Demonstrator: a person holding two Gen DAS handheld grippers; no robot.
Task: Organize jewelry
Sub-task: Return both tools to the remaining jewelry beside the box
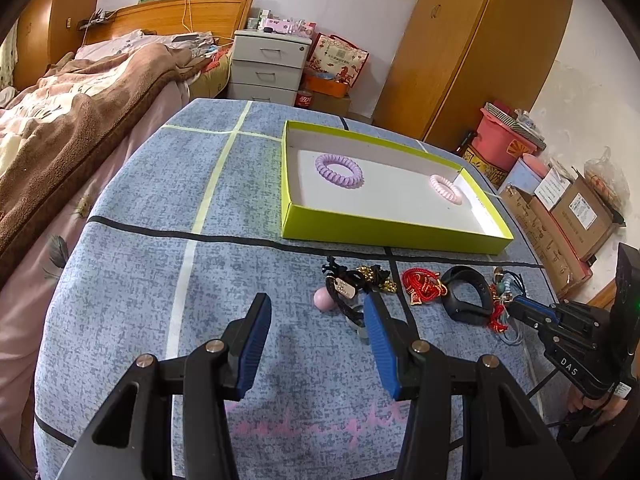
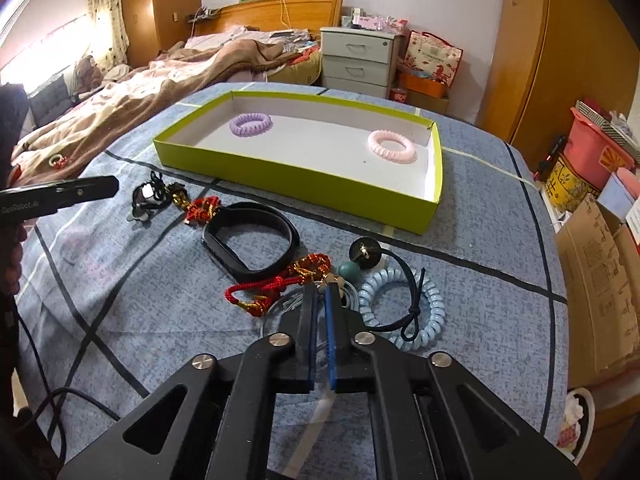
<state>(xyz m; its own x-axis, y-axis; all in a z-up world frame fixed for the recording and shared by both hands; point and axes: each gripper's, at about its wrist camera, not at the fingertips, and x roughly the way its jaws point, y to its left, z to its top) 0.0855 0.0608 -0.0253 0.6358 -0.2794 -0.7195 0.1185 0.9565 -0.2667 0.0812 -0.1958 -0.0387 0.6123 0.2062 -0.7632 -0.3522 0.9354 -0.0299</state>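
A lime-green shallow box (image 1: 384, 230) (image 2: 288, 184) holds a purple coil hair tie (image 1: 339, 170) (image 2: 251, 124) and a pink coil hair tie (image 1: 446, 189) (image 2: 391, 147). Loose jewelry lies in front of it: a black cord bracelet with a gold tag (image 1: 346, 288), a pink bead (image 1: 323, 299), a red knotted cord (image 1: 422, 284) (image 2: 276, 286), a black wristband (image 1: 466, 294) (image 2: 250, 236) and a light-blue coil tie (image 2: 400, 306). My left gripper (image 1: 316, 312) is open just short of the tagged bracelet. My right gripper (image 2: 321, 294) is nearly shut over thin clear strands beside the red cord.
The patterned blue cloth (image 1: 160, 280) covers the work surface. A bed (image 1: 80, 92) lies to the left, a white drawer unit (image 1: 268, 68) behind, a wooden wardrobe (image 1: 472, 40) and cardboard boxes (image 1: 576, 216) to the right.
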